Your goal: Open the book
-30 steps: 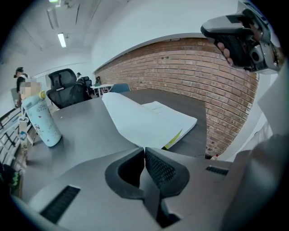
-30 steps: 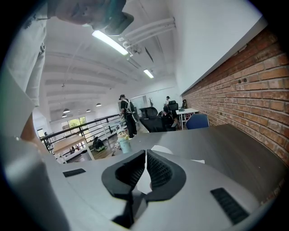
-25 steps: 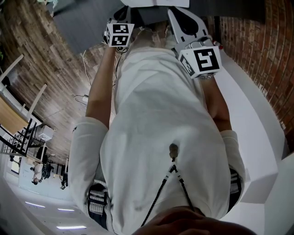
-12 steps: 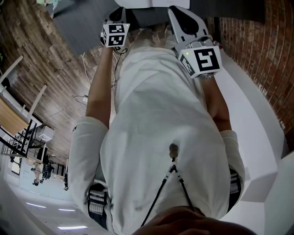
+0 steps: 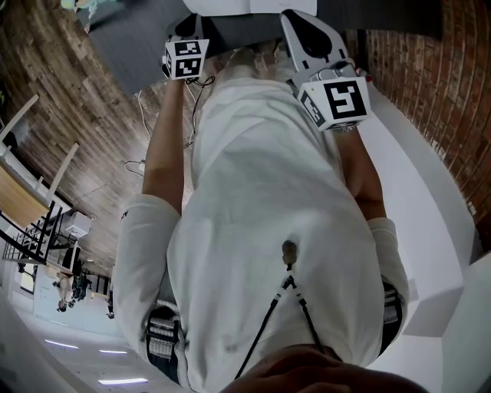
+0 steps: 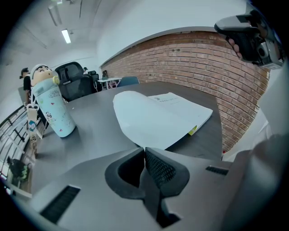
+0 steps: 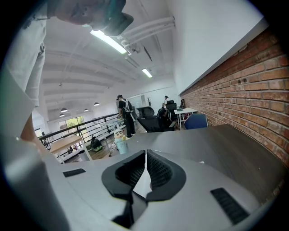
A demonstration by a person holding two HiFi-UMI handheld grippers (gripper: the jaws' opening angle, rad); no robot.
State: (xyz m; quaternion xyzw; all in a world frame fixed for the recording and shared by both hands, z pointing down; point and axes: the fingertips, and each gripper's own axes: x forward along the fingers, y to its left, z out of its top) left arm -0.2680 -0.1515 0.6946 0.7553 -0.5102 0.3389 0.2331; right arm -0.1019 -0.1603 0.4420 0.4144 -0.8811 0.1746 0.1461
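A white book (image 6: 156, 118) lies on the dark grey table (image 6: 90, 133). Its front cover arches up off the printed pages (image 6: 180, 103), and a yellow tab pokes out at its right edge. My left gripper (image 6: 144, 150) is shut on the cover's near corner. In the head view only its marker cube (image 5: 186, 59) shows, just below the book (image 5: 230, 6). My right gripper (image 7: 145, 152) has its tips together with nothing gripped, and white shows through the gap behind them. It hangs in the air to the right of the book, its marker cube (image 5: 343, 100) near my chest.
A pale blue bottle (image 6: 52, 106) with a cartoon figure on its cap stands on the table's left part, and also shows far off in the right gripper view as the bottle (image 7: 120, 143). A brick wall (image 6: 203, 63) runs past the table's right edge. Office chairs and people are far behind.
In the head view the left gripper's marker cube has shifted a little to the left and upward. The right gripper's cube has stayed where it was.
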